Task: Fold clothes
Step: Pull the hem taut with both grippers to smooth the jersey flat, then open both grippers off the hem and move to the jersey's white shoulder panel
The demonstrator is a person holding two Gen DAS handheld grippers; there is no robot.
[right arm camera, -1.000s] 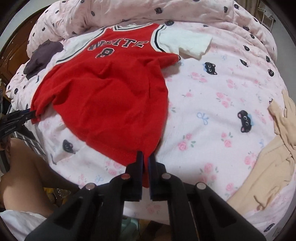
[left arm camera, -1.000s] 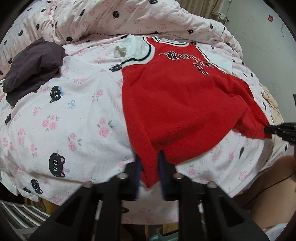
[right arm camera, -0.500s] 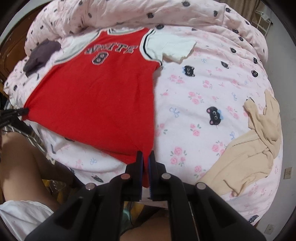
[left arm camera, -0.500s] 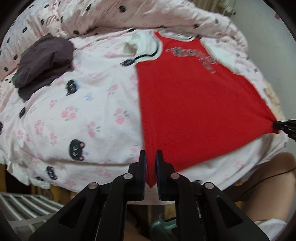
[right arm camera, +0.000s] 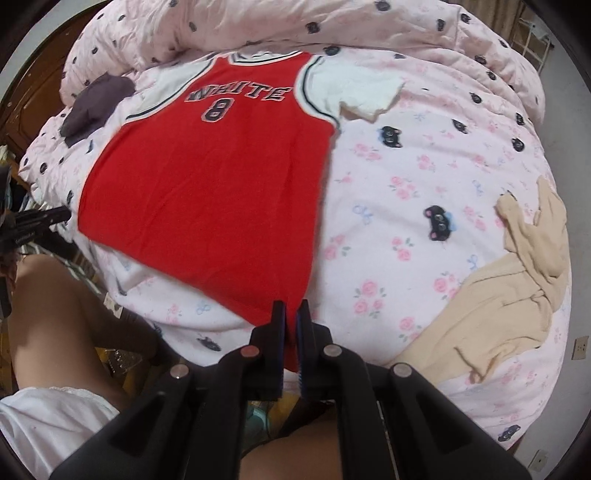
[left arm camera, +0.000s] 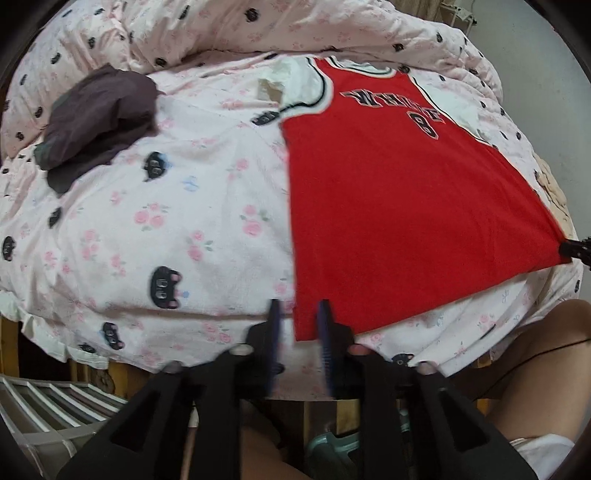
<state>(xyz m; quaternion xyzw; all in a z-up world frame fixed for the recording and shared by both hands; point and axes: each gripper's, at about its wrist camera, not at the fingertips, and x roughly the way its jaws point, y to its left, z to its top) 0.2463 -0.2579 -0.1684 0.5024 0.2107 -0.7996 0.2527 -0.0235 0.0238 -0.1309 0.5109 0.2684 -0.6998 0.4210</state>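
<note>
The left claw (left arm camera: pixel 298 317) now stands spread, its pads either side of the near-left hem corner of the jersey (left arm camera: pixel 399 206) without pressing it; a moment ago it was pinched shut on that corner. The right claw (right arm camera: pixel 290 321) is pressed together on the other hem corner, much as half a second ago, and from the left wrist view its tip shows at the far right, right at the cloth's corner.

Between the two, the hem runs taut and nearly straight. A second ago the red body sagged in wrinkles with the hem curled; now it lies flat and smooth on the bed (right arm camera: pixel 399 229), face up, lettering and number readable, white sleeves spread toward the duvet (right arm camera: pixel 332 22) at the far side.

My reading: the pull-out has done its work and the left side is being let go, so the jersey is laid out ready for a fold, with none made in it as it lies.

Further out, a dark garment (left arm camera: pixel 96 114) lies bunched to the left and a beige one (right arm camera: pixel 517 280) crumpled to the right, both clear of the jersey.
</note>
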